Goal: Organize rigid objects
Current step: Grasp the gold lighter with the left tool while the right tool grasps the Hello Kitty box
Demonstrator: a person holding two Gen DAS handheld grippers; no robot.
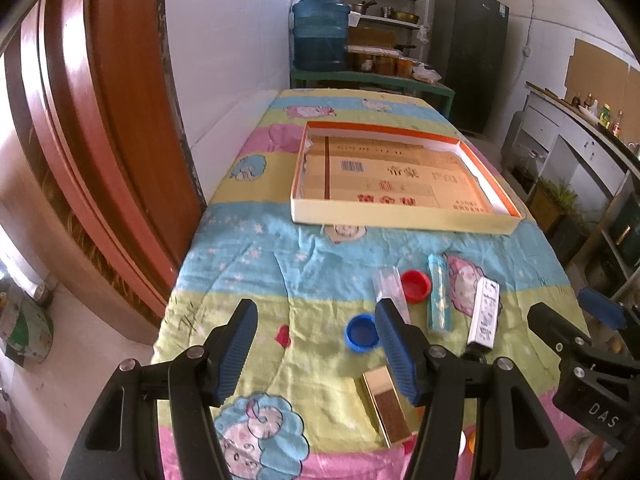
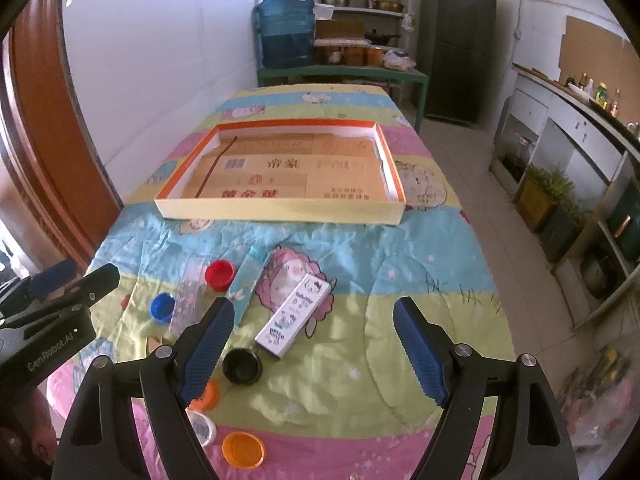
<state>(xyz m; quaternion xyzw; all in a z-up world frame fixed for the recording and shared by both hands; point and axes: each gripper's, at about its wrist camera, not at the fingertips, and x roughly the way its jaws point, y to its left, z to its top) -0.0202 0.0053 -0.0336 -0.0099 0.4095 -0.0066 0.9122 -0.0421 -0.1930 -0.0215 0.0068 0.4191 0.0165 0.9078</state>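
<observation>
Both grippers, left gripper [image 1: 316, 346] and right gripper [image 2: 314, 346], are hovering released, grasping nothing, over small caps and boxes lying on the desk [image 2: 360, 392]; the empty tray [image 2: 280, 212] is waiting beyond; probably best lifting the white box [image 2: 294, 314] across its narrow sides.

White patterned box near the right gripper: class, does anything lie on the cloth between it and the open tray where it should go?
Nothing visible does. Bare cloth separates the white patterned box from the tray; the right gripper is open just short of it.
</observation>
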